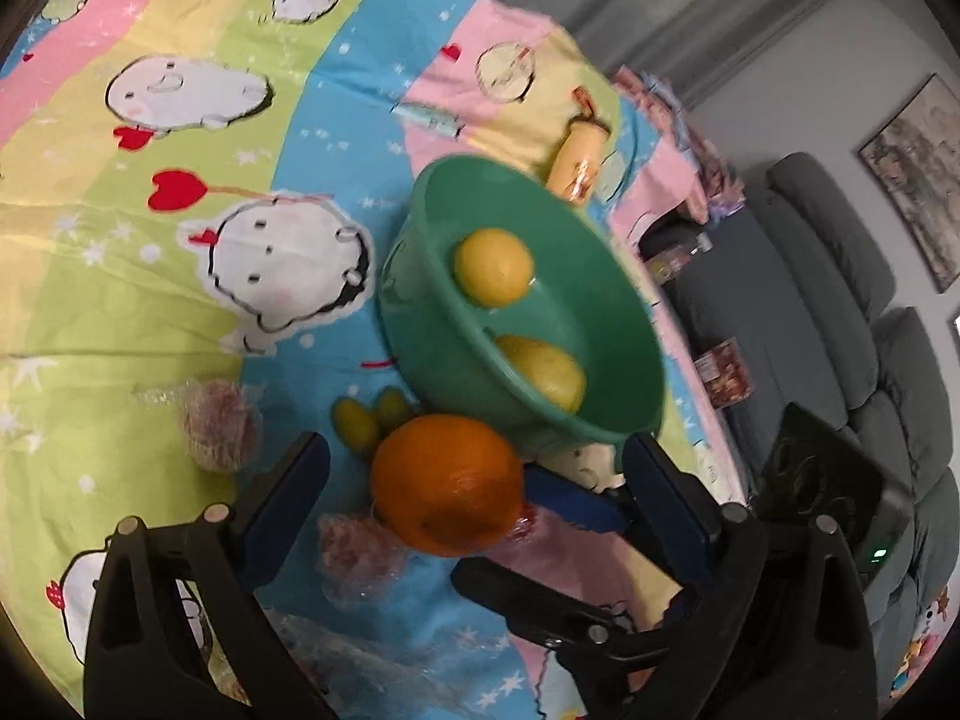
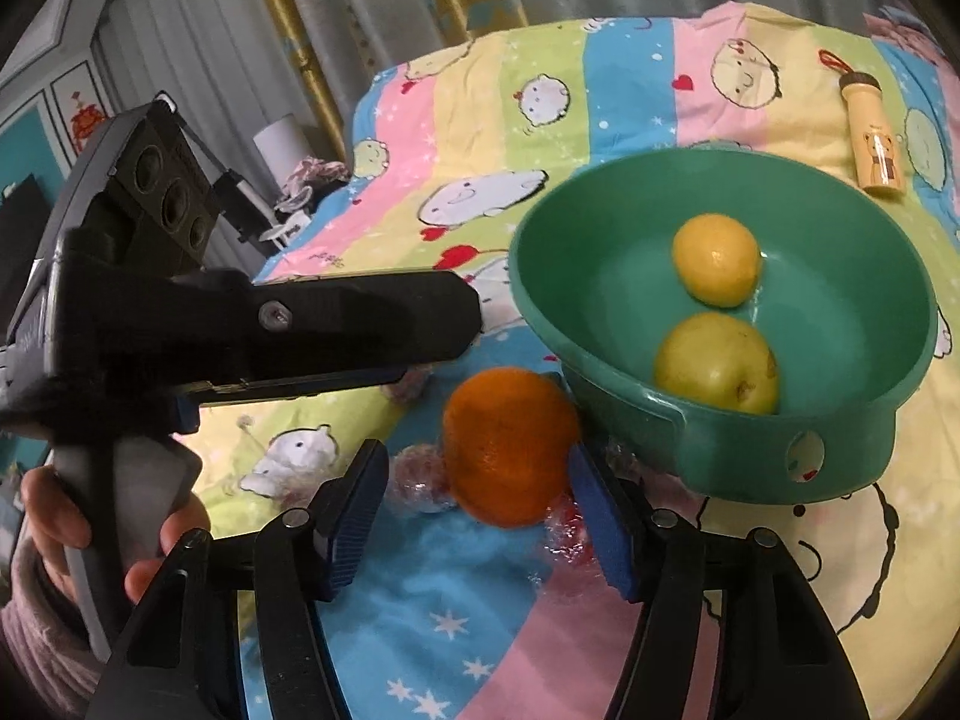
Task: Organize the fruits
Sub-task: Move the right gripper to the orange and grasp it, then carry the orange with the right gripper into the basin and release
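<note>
We see a smooth green plastic basin (image 2: 720, 438) w/ a holed lip on the cartoon-print cloth (image 1: 180, 300), holding a lemon (image 2: 717, 267) & a yellow-green round fruit (image 2: 714, 363); print on the beige bottle (image 2: 873, 144) is too small to read. The dimpled orange (image 2: 510, 444) sits on the cloth just beside the basin's near wall, between the ribbed blue pads of our right gripper (image 2: 480, 516), released, far pad well apart from it. Left gripper (image 1: 474, 474) is spread wide, gripping nothing, w/ open cloth to the basin's left.
</note>
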